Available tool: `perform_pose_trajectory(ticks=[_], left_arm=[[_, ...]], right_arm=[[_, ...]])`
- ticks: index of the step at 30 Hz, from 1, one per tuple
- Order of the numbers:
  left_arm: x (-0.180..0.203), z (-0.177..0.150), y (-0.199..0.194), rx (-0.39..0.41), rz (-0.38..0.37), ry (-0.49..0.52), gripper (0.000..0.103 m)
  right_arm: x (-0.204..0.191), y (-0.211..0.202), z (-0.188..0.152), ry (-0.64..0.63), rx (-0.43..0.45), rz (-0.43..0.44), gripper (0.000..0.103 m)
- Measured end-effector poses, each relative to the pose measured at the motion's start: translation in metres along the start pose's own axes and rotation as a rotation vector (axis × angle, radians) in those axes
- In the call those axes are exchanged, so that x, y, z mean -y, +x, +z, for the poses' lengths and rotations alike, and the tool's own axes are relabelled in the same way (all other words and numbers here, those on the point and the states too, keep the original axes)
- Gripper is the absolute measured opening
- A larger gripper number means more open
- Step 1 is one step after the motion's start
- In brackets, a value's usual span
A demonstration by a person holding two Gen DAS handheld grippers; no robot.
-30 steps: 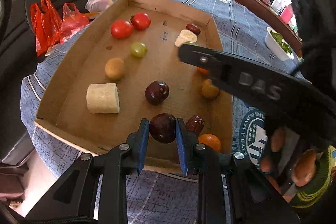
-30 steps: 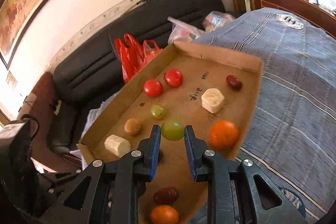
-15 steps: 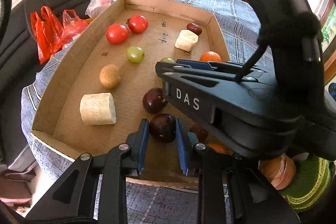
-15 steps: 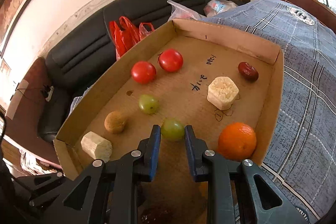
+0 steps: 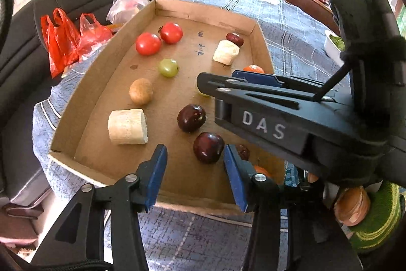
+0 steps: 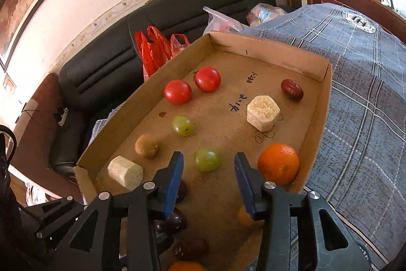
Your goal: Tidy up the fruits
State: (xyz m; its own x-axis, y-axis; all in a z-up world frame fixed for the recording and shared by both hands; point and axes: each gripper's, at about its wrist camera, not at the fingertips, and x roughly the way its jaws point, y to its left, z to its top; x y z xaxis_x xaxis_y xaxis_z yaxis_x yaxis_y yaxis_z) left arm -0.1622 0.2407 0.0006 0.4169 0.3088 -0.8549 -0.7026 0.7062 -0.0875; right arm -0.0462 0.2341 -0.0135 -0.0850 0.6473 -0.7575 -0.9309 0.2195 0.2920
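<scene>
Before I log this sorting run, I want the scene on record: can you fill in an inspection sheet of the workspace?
Surface: shallow brown cardboard tray on a blue plaid cloth.
Job's things: two red tomatoes, two green grapes, two dark purple plums, an orange mandarin, pale cut cylinder chunks, a brown round fruit, a dark red date.
Clutter: red plastic bags and clear plastic bags beyond the tray.
Grippers: left gripper opening, near plum between the fingers untouched; right gripper opening, near grape between the fingers untouched.
Cables: black cable on the right gripper.
Surroundings: black sofa, framed picture.
</scene>
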Motion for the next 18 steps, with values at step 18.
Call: perform_pose_trajectory(ticks=[18], left_arm=[[0.013,-0.021,-0.055,0.128,0.043,0.056,0.051]], right_arm=[[-0.002,-0.072,-0.021,-0.208,0.053,0.053,0.071]])
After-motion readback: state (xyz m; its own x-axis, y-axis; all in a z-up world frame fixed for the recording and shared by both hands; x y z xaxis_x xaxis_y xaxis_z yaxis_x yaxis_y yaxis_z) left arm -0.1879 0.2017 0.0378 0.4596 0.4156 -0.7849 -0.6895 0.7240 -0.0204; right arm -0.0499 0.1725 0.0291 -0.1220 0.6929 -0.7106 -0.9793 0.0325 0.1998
